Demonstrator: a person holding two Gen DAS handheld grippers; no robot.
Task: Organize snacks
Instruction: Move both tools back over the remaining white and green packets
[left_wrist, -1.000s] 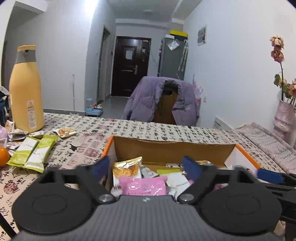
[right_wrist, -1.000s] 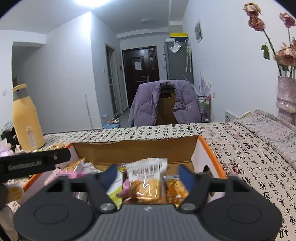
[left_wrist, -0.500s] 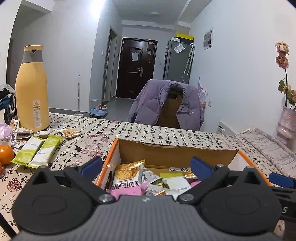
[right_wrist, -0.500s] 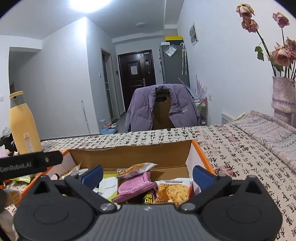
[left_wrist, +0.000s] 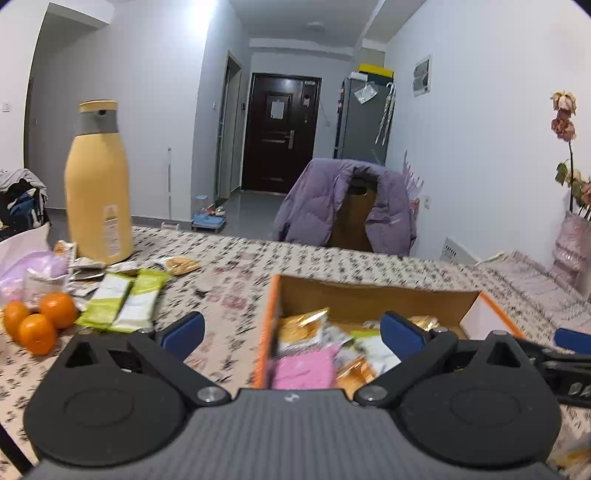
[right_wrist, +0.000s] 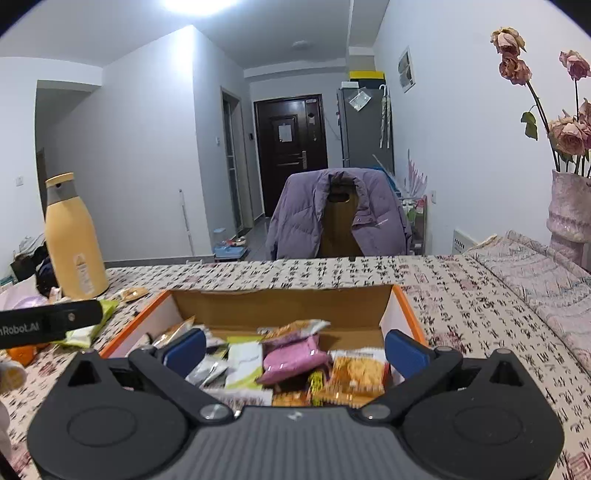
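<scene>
An orange-edged cardboard box (right_wrist: 280, 306) of snack packets (right_wrist: 293, 358) sits mid-surface, on a cloth (right_wrist: 461, 306) printed with black characters. Both the left tool (left_wrist: 291, 332) and right tool (right_wrist: 293, 349) gape wide, empty, jaws just opened. "Robot.AI" reads on the left tool's side at the frame edge. Packet labels blur. Far left, a yellow bottle (right_wrist: 75, 240); beyond, a jacket-draped chair (right_wrist: 338, 218).

White walls, bright ceiling light (right_wrist: 199, 3). Dark door (right_wrist: 290, 147) at the hallway's end, grey fridge (right_wrist: 364, 125) to its right. Chair (right_wrist: 340, 225) draped with a purple jacket (right_wrist: 299, 221) stands at the counter's (right_wrist: 461, 295) far edge. Calligraphy-print cloth covers the counter.
</scene>
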